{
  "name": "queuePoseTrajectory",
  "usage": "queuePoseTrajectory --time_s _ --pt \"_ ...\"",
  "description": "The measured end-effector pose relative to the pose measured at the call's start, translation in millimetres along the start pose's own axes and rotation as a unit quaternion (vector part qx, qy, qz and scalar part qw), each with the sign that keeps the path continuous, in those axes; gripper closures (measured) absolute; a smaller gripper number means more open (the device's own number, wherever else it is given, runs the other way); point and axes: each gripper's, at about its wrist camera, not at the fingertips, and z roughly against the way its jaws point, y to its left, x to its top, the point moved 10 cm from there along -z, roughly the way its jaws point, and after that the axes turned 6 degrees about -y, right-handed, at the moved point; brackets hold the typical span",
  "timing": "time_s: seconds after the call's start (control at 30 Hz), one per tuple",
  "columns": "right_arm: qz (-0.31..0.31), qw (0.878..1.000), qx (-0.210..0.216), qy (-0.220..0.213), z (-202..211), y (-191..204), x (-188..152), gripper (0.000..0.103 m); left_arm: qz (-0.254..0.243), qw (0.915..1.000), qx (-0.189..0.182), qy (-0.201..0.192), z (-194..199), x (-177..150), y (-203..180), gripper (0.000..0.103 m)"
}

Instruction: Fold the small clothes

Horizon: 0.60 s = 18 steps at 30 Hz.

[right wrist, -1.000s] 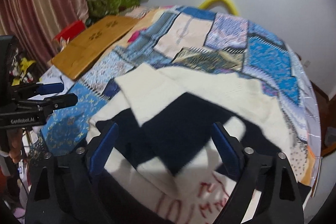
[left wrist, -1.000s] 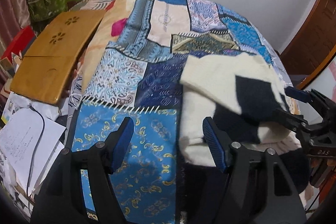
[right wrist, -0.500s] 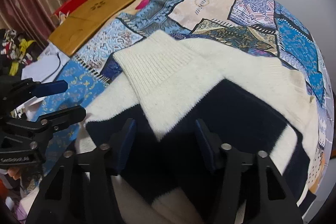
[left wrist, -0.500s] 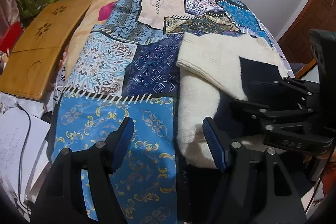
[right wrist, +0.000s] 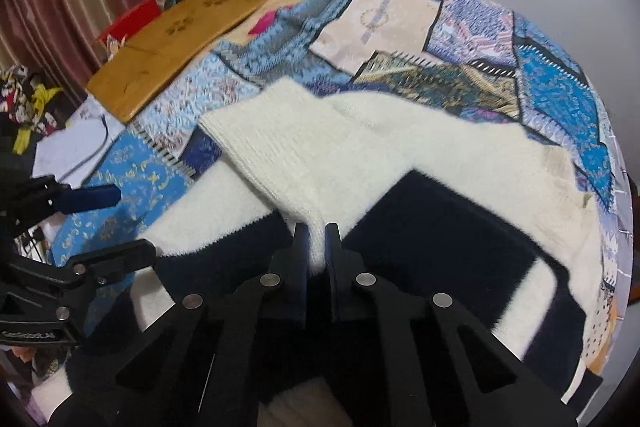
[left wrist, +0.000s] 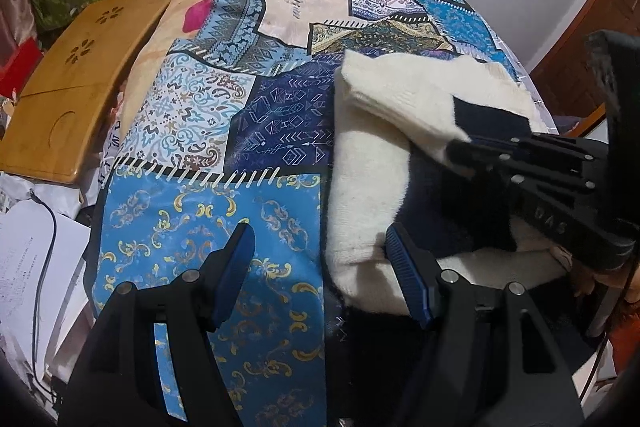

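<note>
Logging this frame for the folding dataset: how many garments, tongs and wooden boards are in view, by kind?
Garments: 1, the cream and navy sweater, on the patchwork bedspread.
Tongs: 2, left tongs open, right tongs shut on a fold of the sweater.
Wooden boards: 1, the wooden lap desk.
Total: 4.

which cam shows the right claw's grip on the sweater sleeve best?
Right wrist. The right claw is shut on the cream sleeve of the sweater, with fabric pinched between its fingers. The left wrist view shows that claw only from the side, its tips overlapping the sleeve, so the pinch is hidden.
</note>
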Motion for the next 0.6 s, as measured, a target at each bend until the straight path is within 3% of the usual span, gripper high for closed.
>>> queuePoseTrajectory --time_s 0.37,0.6 --pt "-0.043 0.993 -0.021 -0.105 88.1 -45.7 27.6 0.097 -0.019 0.9995 0.002 -0.027 27.2 17.6 -22.3 0.036" --pt "-0.07 0.985 -0.049 -0.15 137.3 -85.9 19.5 0.097 -0.034 0.999 -0.003 -0.028 33.2 17.9 -45.8 0.036"
